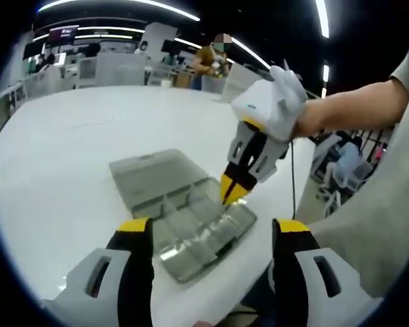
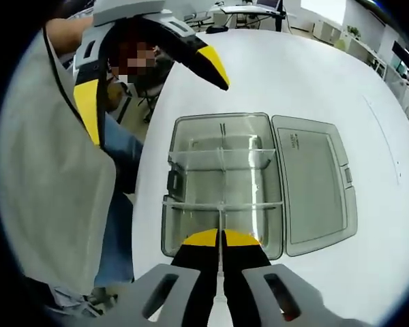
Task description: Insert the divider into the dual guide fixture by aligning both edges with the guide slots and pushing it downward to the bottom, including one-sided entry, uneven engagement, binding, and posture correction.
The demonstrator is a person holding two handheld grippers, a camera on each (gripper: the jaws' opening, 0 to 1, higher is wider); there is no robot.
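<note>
Table: a large white table (image 1: 68, 157) carries everything; in the right gripper view its top (image 2: 293, 75) spreads around the box.
Person: a grey-clad torso (image 2: 51, 184) fills the left of the right gripper view; a bare forearm (image 1: 354, 109) reaches in from the right of the left gripper view.
Box: a clear plastic organiser box (image 2: 221, 184) lies open on the table near its edge, its hinged lid (image 2: 313, 184) folded flat beside the tray; in the left gripper view the box (image 1: 184, 211) sits between the jaws and a little beyond them, the lid (image 1: 153, 170) on the far side.
Left gripper: its jaws (image 1: 211, 235) stand wide apart with nothing between them, hovering short of the box; from the right gripper view it (image 2: 153, 75) appears at the upper left, above the table's edge.
Right gripper: its yellow-tipped jaws (image 2: 221, 238) are pressed together on a thin clear divider (image 2: 220, 225); in the left gripper view this gripper (image 1: 235, 187) points down into the tray.
Divider: it stands on edge over the near part of the tray, running along the tray's midline; whether both edges sit in the guide slots I cannot tell.
Fitted walls: two clear cross partitions (image 2: 221, 158) already span the tray.
</note>
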